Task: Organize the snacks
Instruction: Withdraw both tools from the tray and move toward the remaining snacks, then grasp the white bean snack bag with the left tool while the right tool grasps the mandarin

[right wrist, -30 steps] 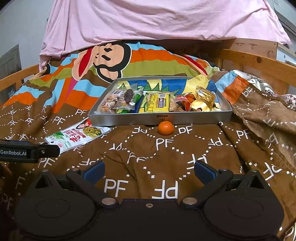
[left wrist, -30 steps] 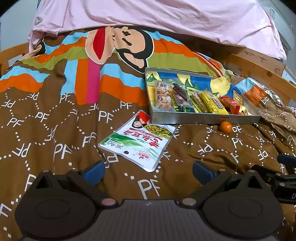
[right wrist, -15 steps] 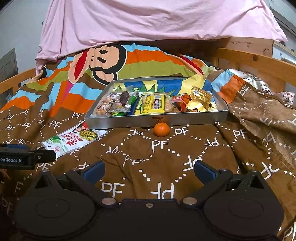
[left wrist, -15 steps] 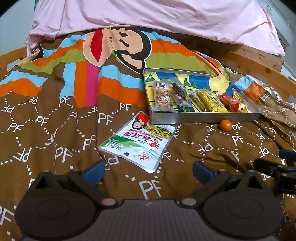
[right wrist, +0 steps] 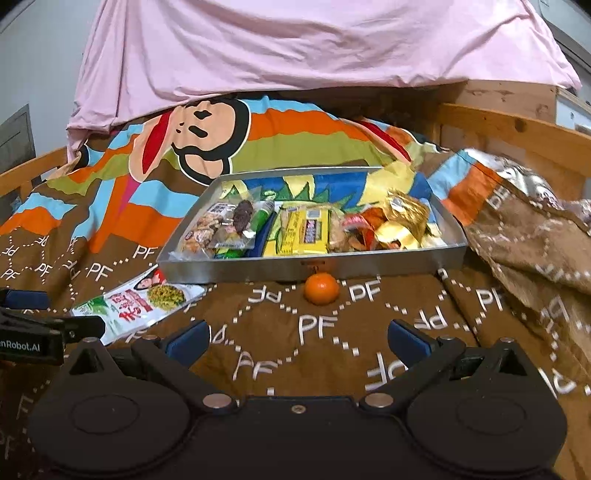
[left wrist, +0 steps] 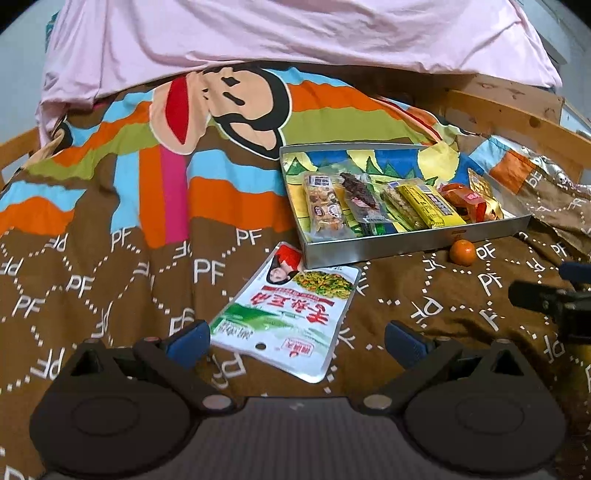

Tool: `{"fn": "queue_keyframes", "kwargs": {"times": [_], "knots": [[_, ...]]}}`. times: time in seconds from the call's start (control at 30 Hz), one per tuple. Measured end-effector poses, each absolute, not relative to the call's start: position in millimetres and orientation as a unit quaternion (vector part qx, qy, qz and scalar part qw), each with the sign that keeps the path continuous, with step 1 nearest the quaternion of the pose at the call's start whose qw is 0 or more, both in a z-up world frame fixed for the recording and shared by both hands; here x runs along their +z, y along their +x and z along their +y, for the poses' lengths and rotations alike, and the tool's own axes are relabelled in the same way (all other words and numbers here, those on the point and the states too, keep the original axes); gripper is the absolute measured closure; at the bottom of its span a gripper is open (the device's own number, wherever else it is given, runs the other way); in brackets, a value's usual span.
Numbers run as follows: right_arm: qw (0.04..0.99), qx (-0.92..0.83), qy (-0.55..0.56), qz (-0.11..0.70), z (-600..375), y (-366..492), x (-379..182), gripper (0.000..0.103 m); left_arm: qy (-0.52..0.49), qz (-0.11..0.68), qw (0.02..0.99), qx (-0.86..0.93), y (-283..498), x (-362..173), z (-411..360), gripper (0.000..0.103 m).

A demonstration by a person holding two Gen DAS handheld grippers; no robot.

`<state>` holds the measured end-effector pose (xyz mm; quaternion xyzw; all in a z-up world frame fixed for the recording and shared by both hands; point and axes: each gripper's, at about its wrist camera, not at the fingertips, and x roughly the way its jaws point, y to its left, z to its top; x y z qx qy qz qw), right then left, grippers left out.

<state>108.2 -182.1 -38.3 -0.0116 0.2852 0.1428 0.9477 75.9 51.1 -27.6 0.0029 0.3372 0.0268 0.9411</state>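
Note:
A white and green snack pouch (left wrist: 290,308) lies flat on the brown blanket, its near edge between the fingertips of my open left gripper (left wrist: 295,339). Behind it a metal tray (left wrist: 413,242) holds several wrapped snacks, among them a yellow bar (left wrist: 428,205). A small orange (left wrist: 462,252) rests on the blanket against the tray's front wall. In the right wrist view the orange (right wrist: 321,288) sits straight ahead of my open, empty right gripper (right wrist: 299,338), with the tray (right wrist: 258,267) beyond it and the pouch (right wrist: 138,301) at the left.
The brown blanket (right wrist: 317,354) with a monkey print covers the bed. A pink sheet (left wrist: 280,29) hangs across the back. A wooden bed rail (right wrist: 517,127) runs along the right, with bunched blanket (right wrist: 535,236) beside the tray. The other gripper (left wrist: 554,301) shows at the left wrist view's right edge.
Both grippers have moved forward: the pouch now lies between the left fingertips, and the orange and tray look nearer in the right wrist view. Both stay open.

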Motion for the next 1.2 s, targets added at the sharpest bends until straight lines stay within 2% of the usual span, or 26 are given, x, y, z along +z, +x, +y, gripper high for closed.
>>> {"fn": "queue_keyframes", "kwargs": {"times": [0.43, 1.03, 1.07, 1.13, 1.2], "knots": [[0.936, 0.154, -0.013, 0.316, -171.8, 133.5, -59.6, 0.001, 0.047, 0.355, 0.934, 0.007, 113.1, -33.3, 49.5, 0.001], [0.923, 0.182, 0.028, 0.337, -181.8, 217.1, -82.3, 0.001, 0.066, 0.438, 0.893, -0.077, 184.7, -60.3, 74.0, 0.001], [0.923, 0.185, 0.030, 0.337, -181.1, 219.3, -83.2, 0.002, 0.058, 0.448, 0.888, -0.085, 186.7, -63.4, 77.2, 0.001], [0.921, 0.195, 0.033, 0.335, -178.1, 222.9, -84.5, 0.012, 0.054, 0.452, 0.885, -0.096, 187.1, -66.9, 80.4, 0.001], [0.920, 0.204, 0.041, 0.333, -176.2, 224.8, -86.6, 0.017, 0.060, 0.453, 0.883, -0.105, 186.1, -68.4, 80.0, 0.001]]}}
